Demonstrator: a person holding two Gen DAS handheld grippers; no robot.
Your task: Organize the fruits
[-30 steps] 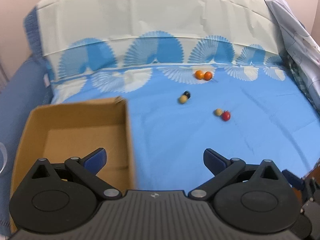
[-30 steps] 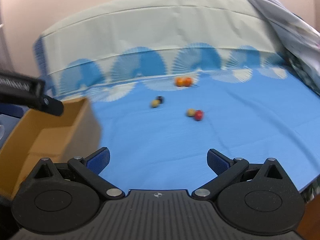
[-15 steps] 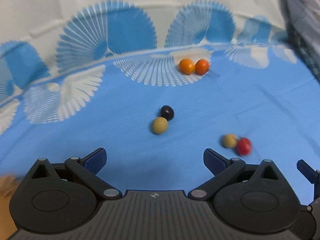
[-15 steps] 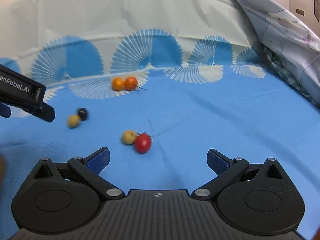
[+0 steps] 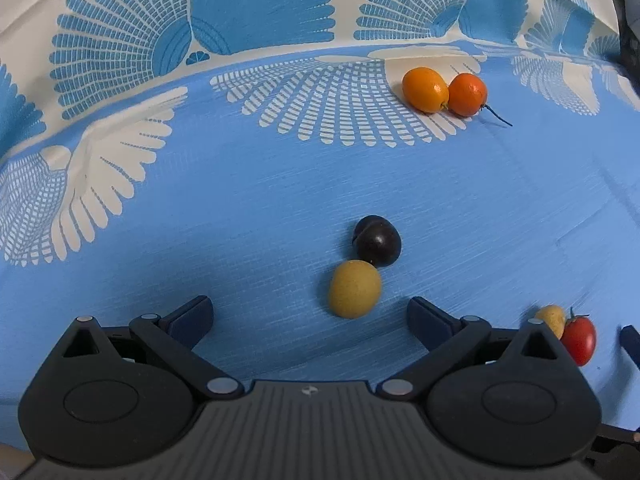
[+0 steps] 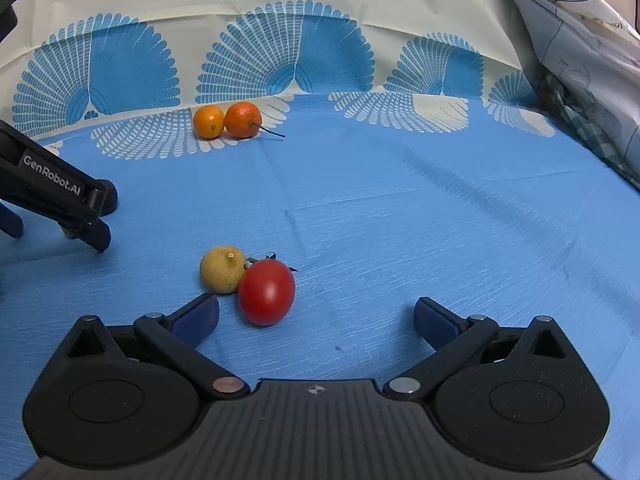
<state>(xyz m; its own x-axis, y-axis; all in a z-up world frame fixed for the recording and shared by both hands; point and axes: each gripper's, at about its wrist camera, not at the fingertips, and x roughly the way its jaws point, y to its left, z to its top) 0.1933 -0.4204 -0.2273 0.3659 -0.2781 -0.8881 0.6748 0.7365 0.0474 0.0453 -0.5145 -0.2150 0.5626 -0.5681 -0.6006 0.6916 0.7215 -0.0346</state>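
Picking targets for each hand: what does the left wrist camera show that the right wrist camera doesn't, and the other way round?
Only the left wrist view shows the dark plum touching the yellow-green fruit, just ahead of the open left gripper.

Only the right wrist view shows the rumpled grey bedding at right, the open right gripper, and the left gripper from the side.

Both show the two orange fruits touching on the blue patterned cloth, plus the red tomato against the small yellowish fruit, clear only in the right view.
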